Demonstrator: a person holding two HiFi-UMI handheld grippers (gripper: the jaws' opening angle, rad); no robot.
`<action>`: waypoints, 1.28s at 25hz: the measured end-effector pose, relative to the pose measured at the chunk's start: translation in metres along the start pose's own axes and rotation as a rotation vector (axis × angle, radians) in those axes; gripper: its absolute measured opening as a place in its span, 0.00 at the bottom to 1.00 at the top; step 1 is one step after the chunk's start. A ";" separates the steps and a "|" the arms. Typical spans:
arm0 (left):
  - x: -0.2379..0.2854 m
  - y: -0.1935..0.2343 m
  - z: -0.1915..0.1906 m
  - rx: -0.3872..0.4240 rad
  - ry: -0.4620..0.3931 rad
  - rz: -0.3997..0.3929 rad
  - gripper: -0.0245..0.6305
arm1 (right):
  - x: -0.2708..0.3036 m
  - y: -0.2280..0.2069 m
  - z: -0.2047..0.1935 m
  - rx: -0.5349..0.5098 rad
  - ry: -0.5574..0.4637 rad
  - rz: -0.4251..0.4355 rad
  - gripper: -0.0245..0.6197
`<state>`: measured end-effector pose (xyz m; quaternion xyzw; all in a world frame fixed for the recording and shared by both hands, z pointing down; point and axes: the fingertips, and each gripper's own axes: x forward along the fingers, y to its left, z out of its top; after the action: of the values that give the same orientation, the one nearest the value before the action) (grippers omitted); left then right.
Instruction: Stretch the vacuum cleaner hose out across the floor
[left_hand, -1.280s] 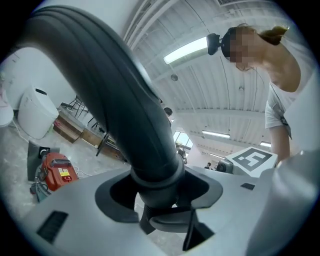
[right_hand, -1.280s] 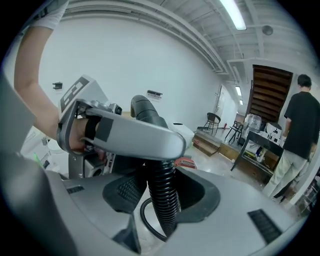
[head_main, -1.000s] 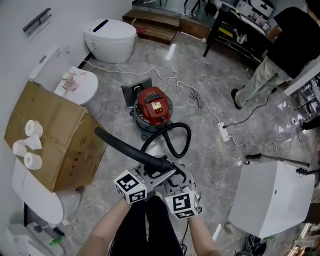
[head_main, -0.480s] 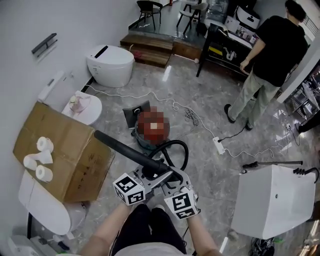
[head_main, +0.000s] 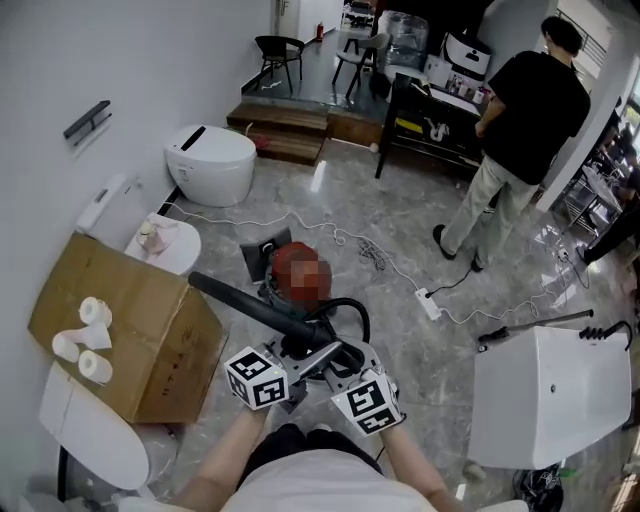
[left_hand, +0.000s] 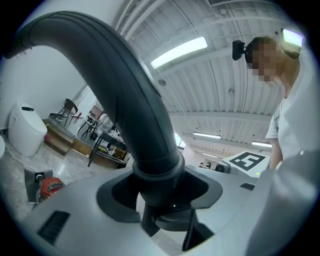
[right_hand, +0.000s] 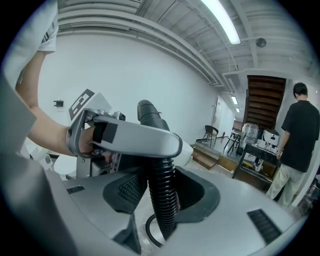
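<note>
The red vacuum cleaner (head_main: 298, 272) stands on the grey floor just beyond my hands, also small and low in the left gripper view (left_hand: 50, 186). Its black ribbed hose (head_main: 345, 318) loops from it back to both grippers. The hose's rigid black handle tube (head_main: 240, 298) sticks out up and to the left. My left gripper (head_main: 300, 358) is shut on that tube's collar (left_hand: 156, 167). My right gripper (head_main: 336, 362) is shut on the ribbed hose (right_hand: 162, 192) right beside it. The two grippers sit close together, held well above the floor.
A cardboard box (head_main: 130, 330) carrying toilet paper rolls (head_main: 85, 345) stands at the left, with white toilets (head_main: 208, 163) along the wall. A white cabinet (head_main: 540, 395) is at the right. A power strip (head_main: 428, 300) and cords lie on the floor. A person in black (head_main: 525, 130) stands at the back right.
Both grippers have risen together with the hose and tube, keeping their grip. The head view has tilted up, bringing more of the far room and the standing person into sight.
</note>
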<state>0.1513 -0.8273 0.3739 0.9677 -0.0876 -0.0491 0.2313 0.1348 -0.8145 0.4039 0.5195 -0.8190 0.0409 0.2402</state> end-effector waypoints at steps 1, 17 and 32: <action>-0.001 -0.002 0.002 -0.006 -0.004 -0.009 0.40 | -0.002 0.000 0.003 -0.012 -0.002 0.001 0.32; -0.024 0.007 -0.013 -0.074 -0.021 0.072 0.40 | 0.008 0.023 -0.010 -0.082 0.019 0.049 0.32; -0.041 0.012 -0.040 -0.125 0.021 0.062 0.40 | 0.017 0.045 -0.034 -0.040 0.074 0.027 0.32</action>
<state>0.1148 -0.8121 0.4167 0.9487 -0.1116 -0.0370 0.2935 0.1018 -0.7977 0.4498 0.5015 -0.8173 0.0470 0.2798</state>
